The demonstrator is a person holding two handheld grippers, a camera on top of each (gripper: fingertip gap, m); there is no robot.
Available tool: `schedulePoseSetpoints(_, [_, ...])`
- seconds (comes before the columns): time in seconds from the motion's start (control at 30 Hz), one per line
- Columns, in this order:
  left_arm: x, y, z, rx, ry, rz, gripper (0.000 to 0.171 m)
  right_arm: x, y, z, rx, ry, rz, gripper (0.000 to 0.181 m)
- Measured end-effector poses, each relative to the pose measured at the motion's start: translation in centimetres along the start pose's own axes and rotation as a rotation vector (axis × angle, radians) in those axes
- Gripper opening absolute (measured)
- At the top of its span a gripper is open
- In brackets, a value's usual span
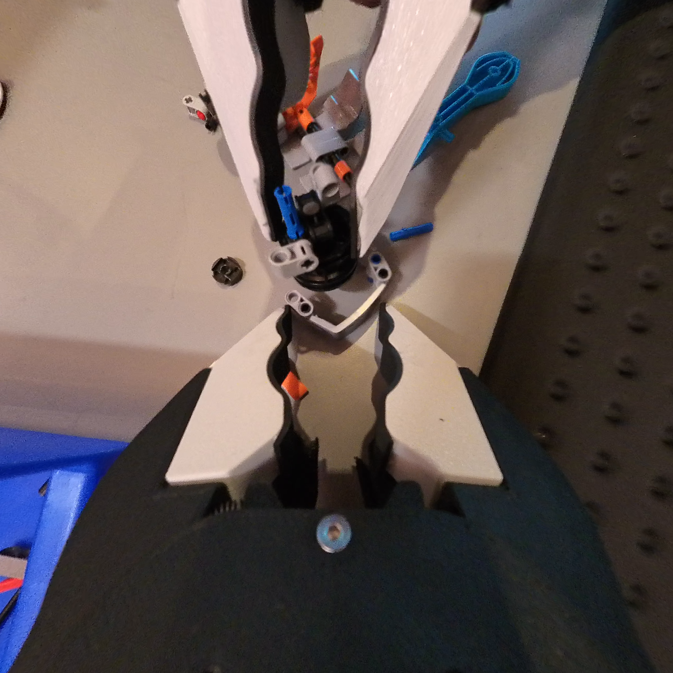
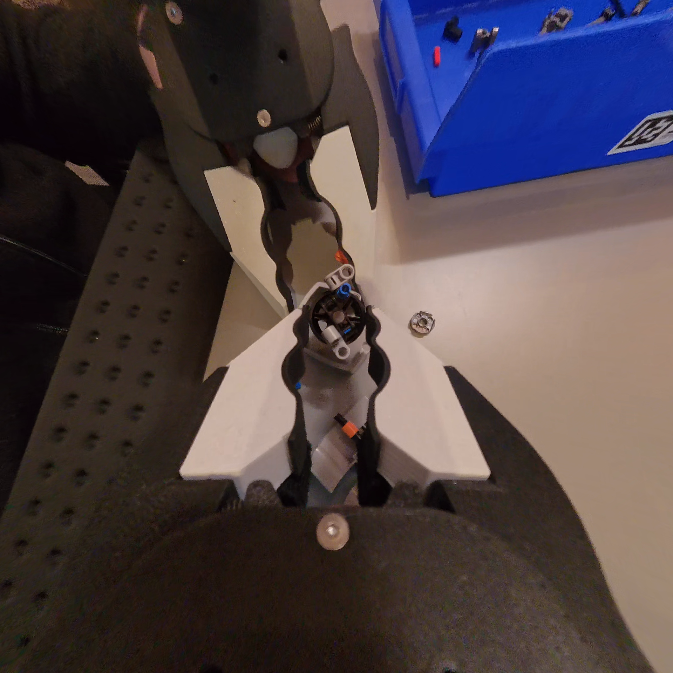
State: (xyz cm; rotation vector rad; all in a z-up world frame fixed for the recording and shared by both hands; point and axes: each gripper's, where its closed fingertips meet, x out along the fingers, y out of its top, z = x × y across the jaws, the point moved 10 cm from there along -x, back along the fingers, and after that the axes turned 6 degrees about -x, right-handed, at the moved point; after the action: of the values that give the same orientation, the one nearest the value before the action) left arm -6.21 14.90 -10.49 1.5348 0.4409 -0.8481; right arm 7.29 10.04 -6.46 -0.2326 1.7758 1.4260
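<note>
A small building-brick model (image 1: pixel 322 144) of grey beams, orange parts and a black wheel (image 2: pixel 327 318) hangs over the beige table. My right gripper (image 2: pixel 335 315) is shut on it, with the wheel between its fingertips. In the left wrist view it comes in from the top (image 1: pixel 317 247). My left gripper (image 1: pixel 335 309) faces it with its jaws apart. The model's grey front panel (image 1: pixel 342 324) reaches in between its fingertips. A small orange piece (image 1: pixel 294 386) sits against the inner side of one left finger. A blue pin (image 1: pixel 287 211) stands beside the wheel.
A loose blue pin (image 1: pixel 411 232), a dark round piece (image 1: pixel 227 270) and a teal plastic tool (image 1: pixel 473 98) lie on the table. A blue parts bin (image 2: pixel 528 109) stands to one side. A black perforated board (image 2: pixel 109 327) borders the table. Spacing between my two grippers at the tips: around 5 cm. The dark round piece (image 1: pixel 227 270) lies around 4 cm away from my left fingertips. Seen from the right wrist view (image 2: pixel 422 321) as well.
</note>
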Motion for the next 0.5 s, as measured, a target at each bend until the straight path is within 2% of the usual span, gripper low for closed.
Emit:
schedulePoseSetpoints(0.17, [0.0, 0.0, -0.1, 0.002, -0.008, 0.004, 0.042, 1.2, -0.9, -0.4, -0.042, 0.015, -0.096, 0.028])
schedulePoseSetpoints(0.2, [0.0, 0.0, 0.0, 0.004, -0.014, 0.006, 0.037, 1.4, -0.9, -0.5, -0.056, 0.015, -0.119, 0.028])
schedulePoseSetpoints(0.3, [0.0, -0.1, 0.0, 0.009, -0.018, 0.009, 0.034, 1.4, -0.9, -0.7, -0.068, 0.007, -0.127, 0.030])
schedulePoseSetpoints(0.4, [0.0, -0.1, -0.1, 0.006, -0.008, 0.012, 0.039, 0.8, -0.7, -0.6, -0.055, 0.008, -0.107, 0.038])
schedulePoseSetpoints(0.5, [-0.1, -0.2, -0.2, 0.005, 0.000, 0.014, 0.045, 0.1, -0.6, -0.5, -0.043, 0.009, -0.087, 0.036])
